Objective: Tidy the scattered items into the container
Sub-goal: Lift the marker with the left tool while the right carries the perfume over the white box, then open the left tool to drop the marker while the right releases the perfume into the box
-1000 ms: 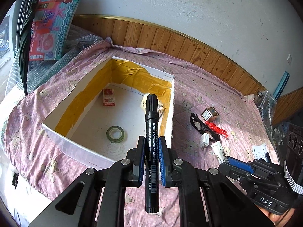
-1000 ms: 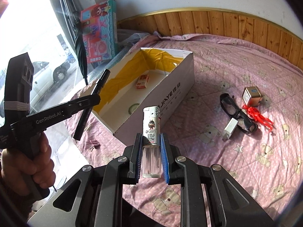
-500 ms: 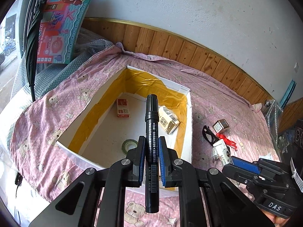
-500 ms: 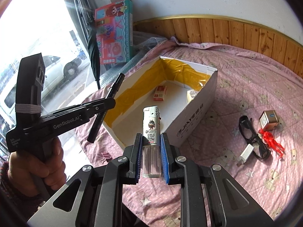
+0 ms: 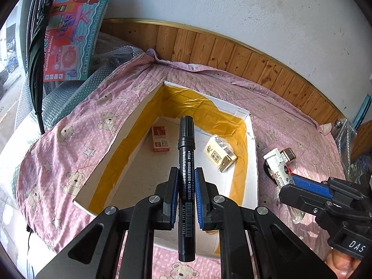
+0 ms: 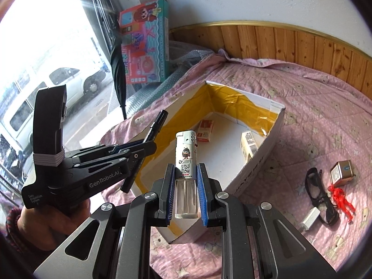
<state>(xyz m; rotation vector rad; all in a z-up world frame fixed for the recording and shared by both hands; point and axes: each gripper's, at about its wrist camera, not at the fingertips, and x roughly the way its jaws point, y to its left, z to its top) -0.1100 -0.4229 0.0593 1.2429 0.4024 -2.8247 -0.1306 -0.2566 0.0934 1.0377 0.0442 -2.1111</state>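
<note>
My left gripper (image 5: 186,174) is shut on a black marker (image 5: 186,153), held over the near end of the white box (image 5: 252,162) lined with yellow tape. My right gripper (image 6: 185,174) is shut on a white lighter (image 6: 186,153) and hovers just over the box's near corner (image 6: 267,160). Inside the box lie a small red-and-white pack (image 5: 160,139) and a cream carton (image 5: 219,155). From the right wrist view, the left gripper (image 6: 141,147) with its marker (image 6: 151,137) sits to the left, over the box's near left wall.
On the pink bear-print bedspread (image 6: 325,116), right of the box, lie black glasses (image 6: 313,190), a small brown box (image 6: 343,171), a red toy figure (image 6: 341,200) and a white adapter (image 6: 311,218). A toy carton (image 6: 145,44) and a folded umbrella (image 6: 118,69) stand by the window.
Both grippers have moved forward and over the box with their loads still clamped. The roll of green tape in the box is now hidden behind the left gripper.
</note>
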